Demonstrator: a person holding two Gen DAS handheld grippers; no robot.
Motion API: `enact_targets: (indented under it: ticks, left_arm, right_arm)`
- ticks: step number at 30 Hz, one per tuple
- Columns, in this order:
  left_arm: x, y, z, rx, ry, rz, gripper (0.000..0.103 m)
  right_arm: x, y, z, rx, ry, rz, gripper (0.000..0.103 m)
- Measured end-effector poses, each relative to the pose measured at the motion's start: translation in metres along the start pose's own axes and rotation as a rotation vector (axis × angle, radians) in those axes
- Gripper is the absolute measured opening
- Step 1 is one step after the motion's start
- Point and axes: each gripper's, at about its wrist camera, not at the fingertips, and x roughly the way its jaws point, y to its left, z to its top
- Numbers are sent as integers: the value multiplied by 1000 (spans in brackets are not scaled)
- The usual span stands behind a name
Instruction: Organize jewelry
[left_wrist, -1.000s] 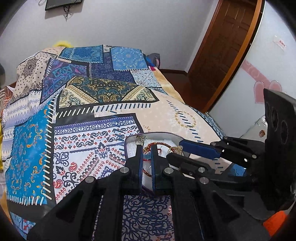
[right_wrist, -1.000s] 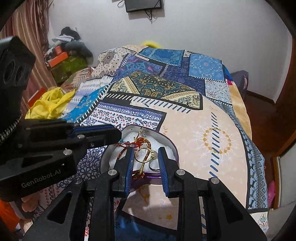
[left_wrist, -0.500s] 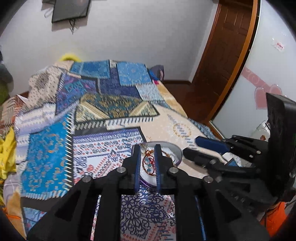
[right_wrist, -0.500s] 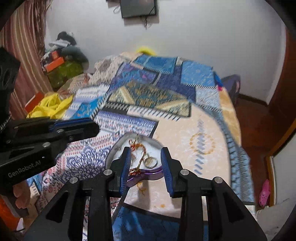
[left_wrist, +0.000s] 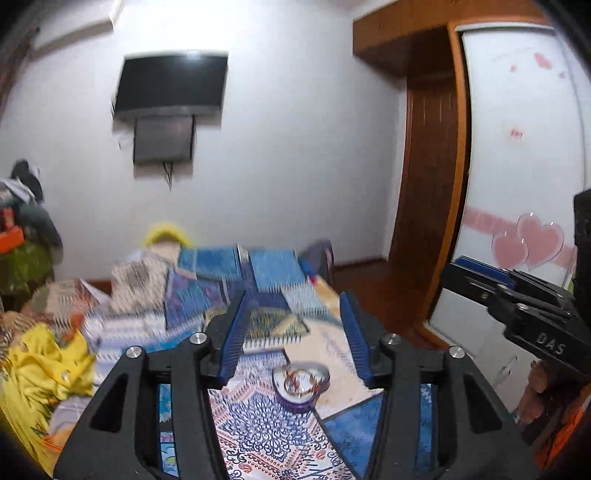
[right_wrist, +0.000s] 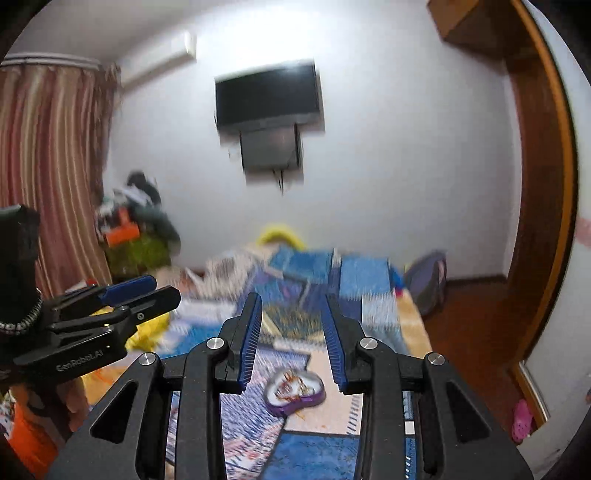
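Observation:
A purple heart-shaped jewelry box (left_wrist: 301, 384) lies open on the patterned bedspread, with red and gold jewelry (left_wrist: 295, 381) on its white lining. It also shows in the right wrist view (right_wrist: 295, 392). My left gripper (left_wrist: 293, 332) is open and empty, raised well above and back from the box. My right gripper (right_wrist: 293, 336) is open and empty, also raised above the box. The right gripper shows at the right of the left wrist view (left_wrist: 480, 278). The left gripper shows at the left of the right wrist view (right_wrist: 140, 291).
The bed (left_wrist: 258, 435) with a blue patchwork cover fills the lower view. Yellow cloth (left_wrist: 40, 362) lies at its left. A wall TV (left_wrist: 171, 85) hangs ahead. A wooden door (left_wrist: 424, 206) and a white wardrobe (left_wrist: 524, 147) stand right. Clutter (right_wrist: 129, 229) is piled by the striped curtain (right_wrist: 48, 166).
Both grippers have lifted up and pulled back from the box, tilting toward the wall. Both jaws have opened wide. The jewelry stays in the box.

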Motion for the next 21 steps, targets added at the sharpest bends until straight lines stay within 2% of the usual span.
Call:
enact_targets:
  ticks: [4,6,8,10,11,14,16,21]
  left_arm:
    - [-54,-8,6,10,-138,32,59]
    - [-72,-11,6,4,-175,36,65]
    - [-87,-14,5,5,-205,49,70]
    - [-96,-16,3,12,-224,60,76]
    - [-100,-17,2,13,-230,64,84]
    - [-110,-18,-1,2,-255,86,98]
    - [-113,-17,-3,-3,-265,98,101]
    - [-118,-17,-8,-5,-250,87,103]
  right_arm:
    - [-43,21,2,-29,-116,-39,30]
    - [-56,29,1,-43,-151,-70,31]
    - [-64,34,1,-45,-176,-92,37]
    - [-63,35,-1,-36,-189,-100,52]
    - [-65,37,-3,-33,-192,-107,56]
    - [-62,41,-7,-37,-197,-143,70]
    - [-67,43,-9,-38,-202,-163,85]
    - [-71,47,-11,-48,-198,-186,96]
